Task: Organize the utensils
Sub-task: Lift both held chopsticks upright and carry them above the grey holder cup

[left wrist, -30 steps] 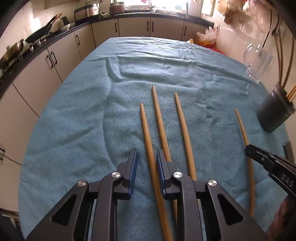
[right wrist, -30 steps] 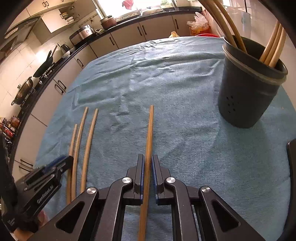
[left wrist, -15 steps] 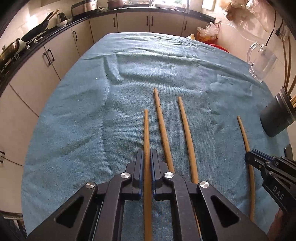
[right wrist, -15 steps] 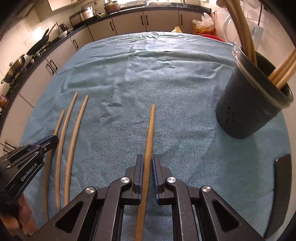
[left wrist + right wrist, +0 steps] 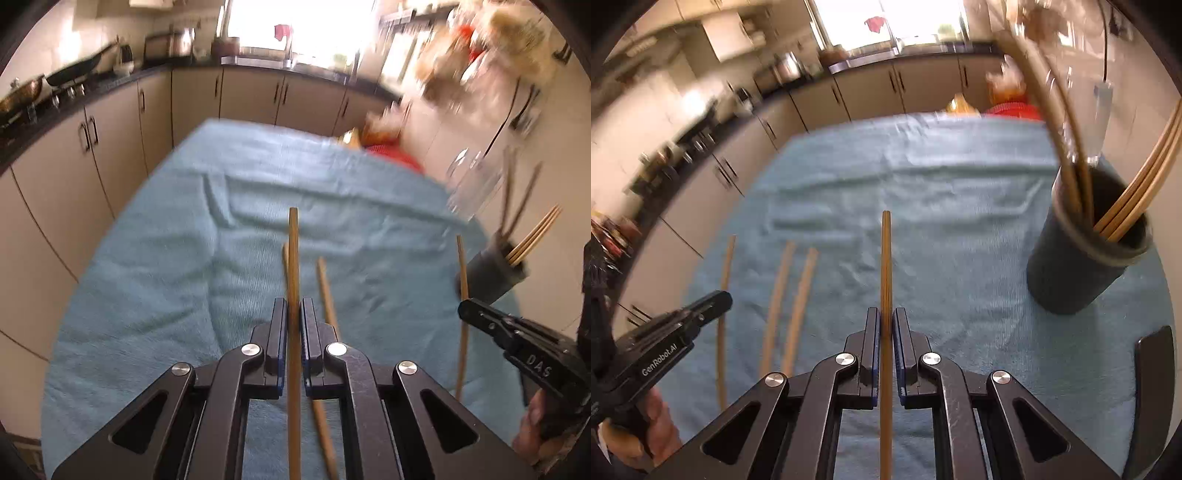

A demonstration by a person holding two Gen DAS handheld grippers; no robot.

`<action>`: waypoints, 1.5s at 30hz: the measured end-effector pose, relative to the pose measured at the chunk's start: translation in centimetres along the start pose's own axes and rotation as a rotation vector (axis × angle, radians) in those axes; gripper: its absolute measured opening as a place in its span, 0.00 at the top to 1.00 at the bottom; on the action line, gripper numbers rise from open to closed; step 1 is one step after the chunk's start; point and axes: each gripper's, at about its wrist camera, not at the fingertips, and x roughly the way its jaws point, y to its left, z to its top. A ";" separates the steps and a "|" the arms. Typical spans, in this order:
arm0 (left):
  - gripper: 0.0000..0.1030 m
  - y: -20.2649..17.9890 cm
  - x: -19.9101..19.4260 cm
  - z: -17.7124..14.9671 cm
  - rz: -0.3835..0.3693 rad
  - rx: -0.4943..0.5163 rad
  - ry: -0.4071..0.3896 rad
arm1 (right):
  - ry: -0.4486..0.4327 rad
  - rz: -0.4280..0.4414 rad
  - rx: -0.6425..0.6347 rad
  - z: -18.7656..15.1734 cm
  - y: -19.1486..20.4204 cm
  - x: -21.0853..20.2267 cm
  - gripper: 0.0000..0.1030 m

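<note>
sticks: one clamped in the left gripper [image 5: 293, 317], one clamped in the right gripper [image 5: 885, 321], both raised off the blue cloth [image 5: 960, 221] | left: two sticks [image 5: 790, 299] lying on the cloth | done: about five already in the dark holder [image 5: 1071, 273] | progress: past halfway, I'd judge

Towel [image 5: 155, 258]: light blue, finely ribbed. Chopsticks [image 5: 886, 266]: tan wood. Holder [image 5: 1067, 280]: dark grey. Grippers [image 5: 293, 314]: black, blue pads. Cabinets [image 5: 110, 147]: beige, black handles.
</note>
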 end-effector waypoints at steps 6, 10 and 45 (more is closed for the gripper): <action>0.94 -0.7 -4.8 -0.1 -0.017 0.001 -0.116 | -0.182 0.043 -0.008 -1.2 1.0 -5.0 0.93; 0.94 -1.0 -6.6 -0.2 -0.031 0.004 -0.146 | -0.265 0.051 -0.015 -2.4 1.6 -7.5 0.93; 0.94 -3.8 -10.2 0.0 -0.088 0.047 -0.200 | -0.408 0.085 0.106 -3.0 -1.9 -14.3 0.93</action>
